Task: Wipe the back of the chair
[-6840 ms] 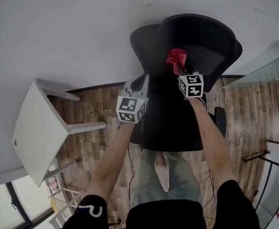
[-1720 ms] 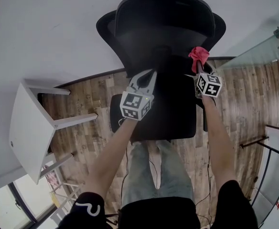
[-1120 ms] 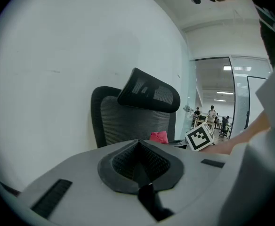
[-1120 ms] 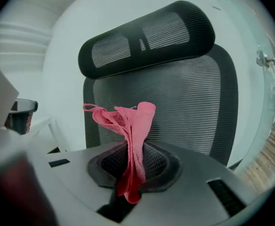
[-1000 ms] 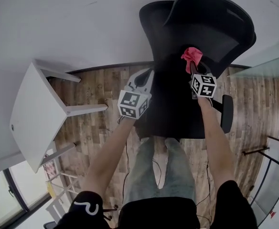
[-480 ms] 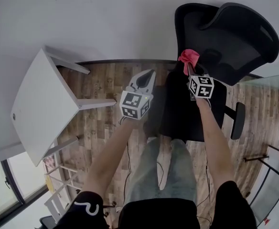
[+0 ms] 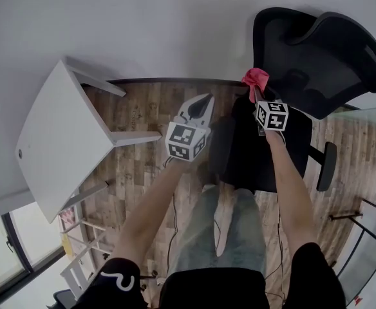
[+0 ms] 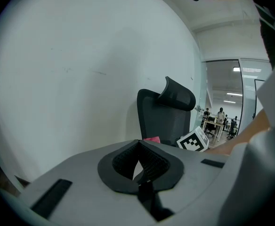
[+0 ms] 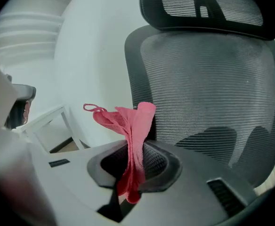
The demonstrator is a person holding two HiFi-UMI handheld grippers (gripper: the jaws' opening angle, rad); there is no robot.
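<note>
The black mesh office chair (image 7: 317,50) stands at the upper right against the wall. Its backrest (image 9: 213,88) and headrest (image 9: 208,6) fill the right gripper view. My right gripper (image 7: 255,94) is shut on a pink cloth (image 7: 255,79). The cloth (image 9: 133,126) sticks up from the jaws, close to the backrest's left edge; whether it touches the mesh I cannot tell. My left gripper (image 7: 204,100) hovers over the wood floor, left of the chair, shut with nothing in it (image 8: 140,147). From there the chair (image 8: 163,117) shows ahead.
A white table (image 7: 59,147) stands at the left by the white wall (image 7: 143,24). A glass partition (image 7: 375,118) lies at the right edge behind the chair. The chair's armrest (image 7: 328,166) juts out at the right. A wood floor (image 7: 149,166) lies between table and chair.
The chair has turned and drifted to the right in the head view. The left gripper, earlier beside the chair, now hangs over the floor. The right gripper still holds the cloth.
</note>
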